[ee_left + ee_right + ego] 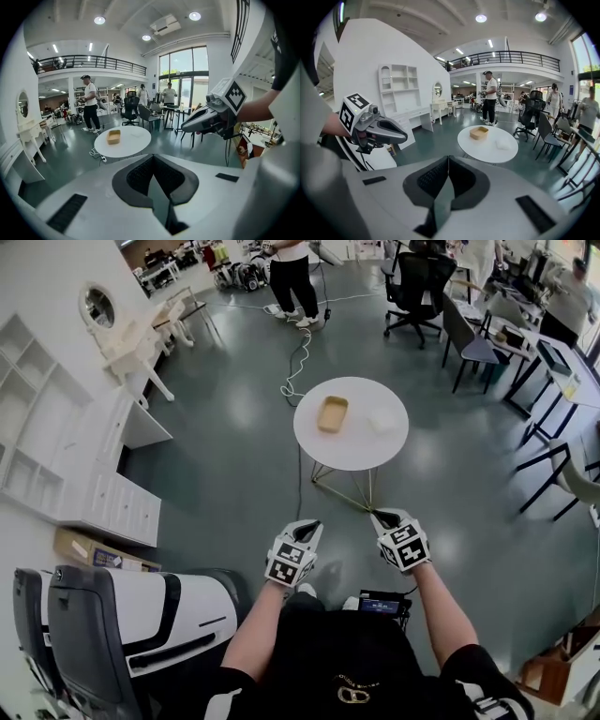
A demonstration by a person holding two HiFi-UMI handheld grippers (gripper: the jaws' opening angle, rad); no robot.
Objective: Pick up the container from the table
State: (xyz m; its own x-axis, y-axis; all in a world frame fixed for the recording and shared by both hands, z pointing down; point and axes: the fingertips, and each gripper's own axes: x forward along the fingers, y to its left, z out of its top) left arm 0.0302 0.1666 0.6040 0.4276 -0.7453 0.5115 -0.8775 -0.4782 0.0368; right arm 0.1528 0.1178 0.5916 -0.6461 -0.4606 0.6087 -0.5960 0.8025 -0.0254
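Observation:
A tan rectangular container (332, 413) lies on the left part of a round white table (366, 451), also seen as the container (113, 136) and the container (479, 132) in the gripper views. A pale crumpled thing (382, 420) sits to its right. My left gripper (310, 525) and right gripper (378, 518) hang side by side over the floor, short of the table's near edge. Both are shut with nothing between the jaws. From the left gripper view the right gripper (185, 126) shows at the right; from the right gripper view the left gripper (404, 136) shows at the left.
A cable (298, 362) runs across the grey floor behind the table. A person (293, 277) stands beyond it. White shelves and drawers (56, 456) line the left side, black chairs and desks (469, 334) the right, and a seat (122, 624) stands near left.

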